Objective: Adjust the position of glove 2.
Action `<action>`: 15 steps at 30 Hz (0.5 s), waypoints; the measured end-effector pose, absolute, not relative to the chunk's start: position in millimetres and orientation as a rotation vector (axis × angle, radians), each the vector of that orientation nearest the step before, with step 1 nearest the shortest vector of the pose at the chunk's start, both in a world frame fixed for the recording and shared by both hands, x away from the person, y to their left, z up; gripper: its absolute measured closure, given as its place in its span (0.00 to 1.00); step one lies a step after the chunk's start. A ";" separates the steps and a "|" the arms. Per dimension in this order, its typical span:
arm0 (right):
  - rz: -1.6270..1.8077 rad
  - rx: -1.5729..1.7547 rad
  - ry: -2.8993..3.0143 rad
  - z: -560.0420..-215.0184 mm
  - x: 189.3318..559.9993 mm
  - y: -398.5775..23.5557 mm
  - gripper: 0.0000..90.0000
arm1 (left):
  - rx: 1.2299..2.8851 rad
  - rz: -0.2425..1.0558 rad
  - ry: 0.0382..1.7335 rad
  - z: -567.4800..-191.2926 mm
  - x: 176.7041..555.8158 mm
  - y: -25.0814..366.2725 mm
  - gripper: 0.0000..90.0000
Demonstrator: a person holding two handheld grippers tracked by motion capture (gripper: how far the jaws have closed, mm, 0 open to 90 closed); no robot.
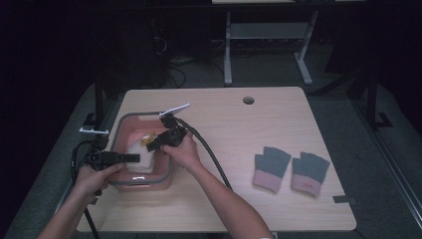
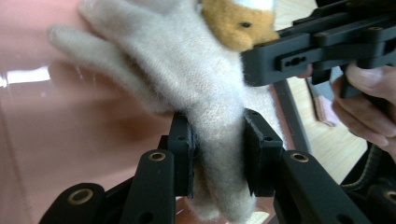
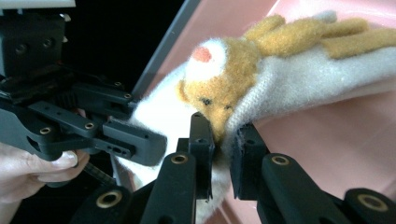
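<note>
A fuzzy cream glove (image 2: 205, 93) with a small orange plush bear (image 3: 219, 79) sewn on its back hangs stretched between both tools, just above the floor of a pink basin (image 1: 130, 124) that stands on the left part of the desk (image 1: 239, 129). The left hand-held gripper (image 2: 217, 156) has its black pads pressed on a narrow part of the knit, and the wool bulges out at either side of them, so the pinch looks firm. The right hand-held gripper (image 3: 222, 140) nips the edge of the fabric right under the bear's chin; its jaws stand nearly together with only a thin fold of cloth between them, and whether that fold is truly clamped is hard to say. Holding the glove at two points probably serves to keep it spread and to steer it into or out of the basin without bunching. The knit is soft, hairy and limp, and would sag at once if one side let go. The basin is smooth, glossy plastic with a grey rim (image 1: 144, 115) and rounded corners. Well apart, on the right of the pale wooden desk, lies a pair of fingerless gloves (image 1: 291, 169), grey with pink cuffs, flat side by side.
</note>
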State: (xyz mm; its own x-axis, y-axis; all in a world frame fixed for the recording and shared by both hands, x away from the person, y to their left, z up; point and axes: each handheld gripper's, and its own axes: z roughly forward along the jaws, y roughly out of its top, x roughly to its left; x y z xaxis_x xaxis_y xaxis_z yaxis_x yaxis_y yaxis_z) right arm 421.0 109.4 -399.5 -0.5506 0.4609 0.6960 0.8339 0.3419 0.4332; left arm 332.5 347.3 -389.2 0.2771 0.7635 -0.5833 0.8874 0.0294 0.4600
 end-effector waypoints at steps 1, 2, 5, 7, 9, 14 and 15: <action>-1.089 -1.134 -2.162 -399.2 420.7 109.0 0.88 | 1.750 -0.197 1.519 -389.9 332.6 346.5 0.75; -1.087 -1.130 -2.162 -398.7 420.4 108.2 0.88 | 1.754 -0.198 1.522 -390.5 332.7 346.1 0.75; -1.076 -1.125 -2.183 -397.2 419.0 106.4 0.87 | 1.758 -0.196 1.531 -392.1 333.3 343.3 0.75; -1.066 -1.132 -2.198 -396.4 417.8 104.8 0.86 | 1.772 -0.189 1.532 -392.5 333.5 342.6 0.75; -1.058 -1.136 -2.201 -395.7 417.0 102.6 0.86 | 1.779 -0.181 1.534 -392.9 333.7 341.7 0.75; -1.050 -1.135 -2.218 -394.6 414.6 97.3 0.85 | 1.788 -0.175 1.562 -393.7 335.0 337.5 0.75; -1.050 -1.138 -2.225 -394.4 414.6 96.7 0.85 | 1.797 -0.174 1.562 -394.0 335.4 337.1 0.75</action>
State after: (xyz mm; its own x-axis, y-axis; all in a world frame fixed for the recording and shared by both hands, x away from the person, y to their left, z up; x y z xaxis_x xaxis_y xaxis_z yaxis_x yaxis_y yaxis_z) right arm 414.6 96.7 -394.4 -0.5725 0.4956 0.6531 0.8193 0.3773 0.4318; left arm 335.4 337.1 -394.0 0.2510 0.8013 -0.5430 0.9013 0.0111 0.4330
